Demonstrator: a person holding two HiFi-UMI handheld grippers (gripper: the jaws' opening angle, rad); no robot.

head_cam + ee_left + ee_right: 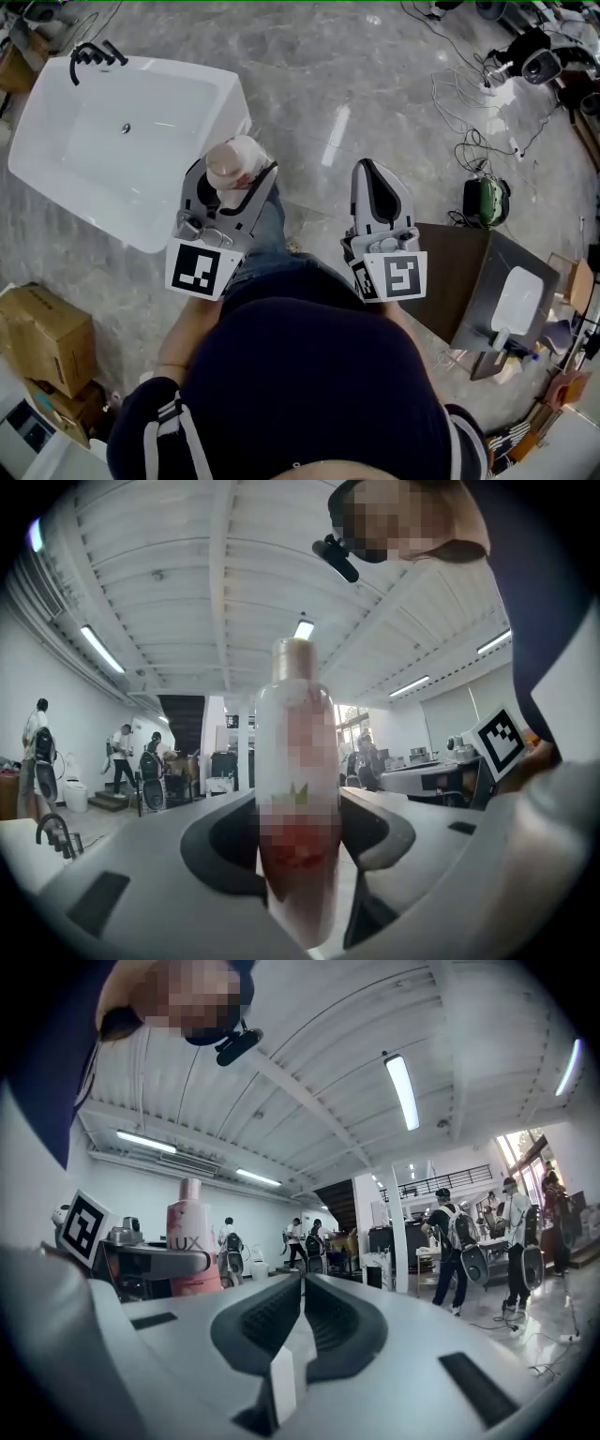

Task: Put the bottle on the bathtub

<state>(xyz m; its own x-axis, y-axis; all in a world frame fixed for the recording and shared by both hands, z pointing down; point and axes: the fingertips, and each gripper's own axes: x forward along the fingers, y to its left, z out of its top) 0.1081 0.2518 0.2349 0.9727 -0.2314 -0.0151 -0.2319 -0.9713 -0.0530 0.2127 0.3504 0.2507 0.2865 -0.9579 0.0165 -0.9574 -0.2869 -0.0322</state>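
A pale pink bottle (234,166) stands upright between the jaws of my left gripper (236,183), which is shut on it. In the left gripper view the bottle (295,789) fills the centre and the jaws press it from both sides. The white bathtub (56,164) lies on the floor to the upper left, its near corner just beside the held bottle. My right gripper (375,192) is held level with the left one, shut with nothing in it. From the right gripper view the bottle (192,1241) shows at the left, and the jaws of the right gripper (302,1299) meet.
A black tap (92,56) sits at the tub's far end. A dark brown table (459,281) stands at the right with a white item on it. Cardboard boxes (42,333) are at the lower left. Cables (469,112) and equipment lie on the grey floor at the upper right.
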